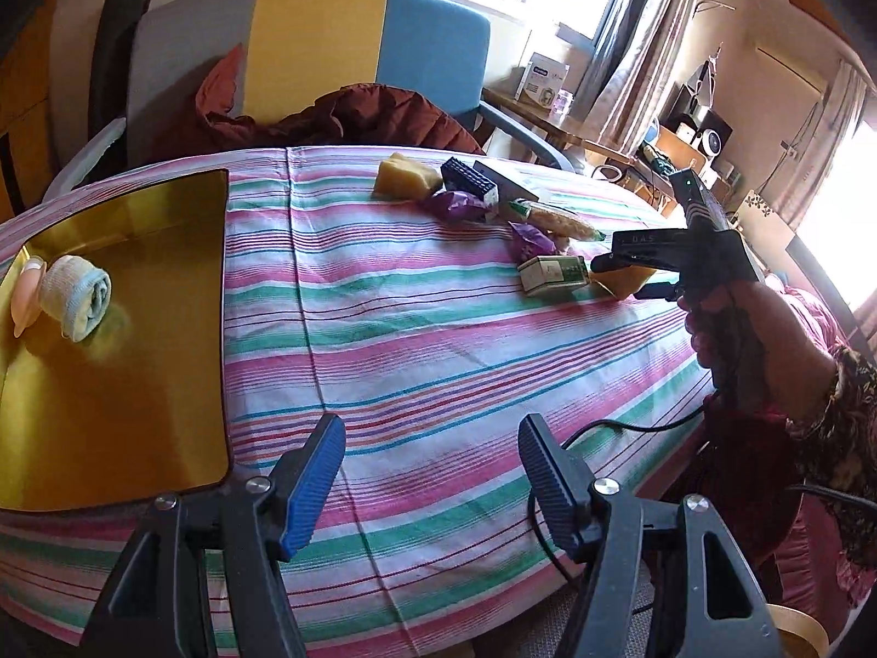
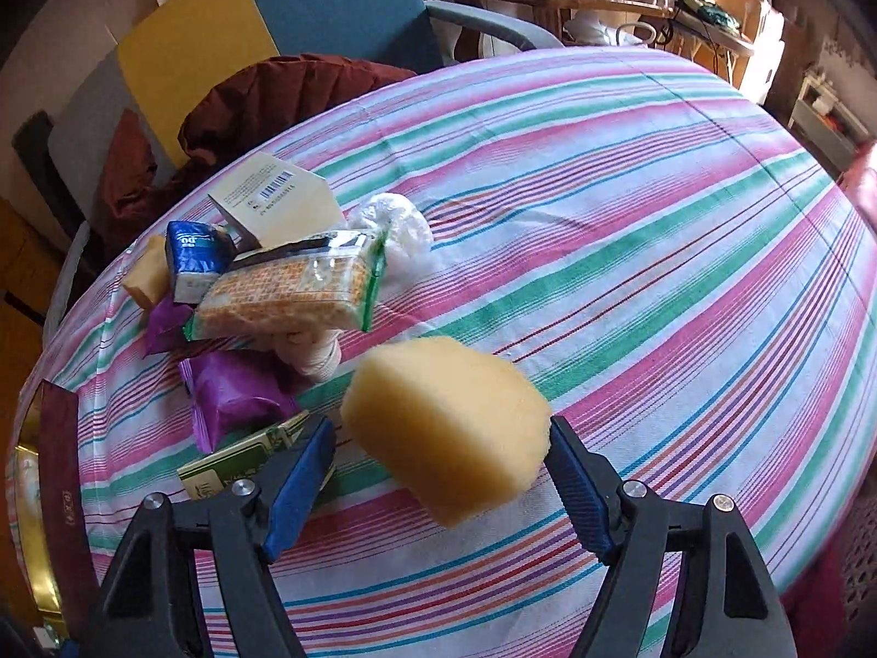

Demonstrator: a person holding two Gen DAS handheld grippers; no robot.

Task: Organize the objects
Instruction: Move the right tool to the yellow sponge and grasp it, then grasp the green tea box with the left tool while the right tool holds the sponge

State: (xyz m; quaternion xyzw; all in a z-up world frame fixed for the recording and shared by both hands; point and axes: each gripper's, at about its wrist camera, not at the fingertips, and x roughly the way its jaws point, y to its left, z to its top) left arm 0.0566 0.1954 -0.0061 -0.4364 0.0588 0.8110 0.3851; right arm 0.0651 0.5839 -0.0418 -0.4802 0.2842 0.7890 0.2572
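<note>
A yellow sponge (image 2: 446, 427) lies on the striped tablecloth between the fingers of my right gripper (image 2: 438, 471), whose jaws stand wide apart, the right fingertip at its edge. The right gripper also shows in the left wrist view (image 1: 630, 274), with the sponge (image 1: 636, 277) between its fingers. My left gripper (image 1: 433, 471) is open and empty above the cloth, right of a gold tray (image 1: 120, 384). The tray holds a rolled light-blue cloth (image 1: 79, 296) and a pink object (image 1: 26, 296). A pile sits nearby: cracker pack (image 2: 290, 288), purple wrappers (image 2: 235, 389), green box (image 2: 241, 458), blue packet (image 2: 194, 260).
A second yellow sponge (image 1: 405, 175) and a beige barcode box (image 2: 271, 197) lie at the pile's far side, with a white plastic bag (image 2: 394, 230). A chair with a brown jacket (image 1: 340, 120) stands behind the table. A cable (image 1: 630, 427) trails at the right edge.
</note>
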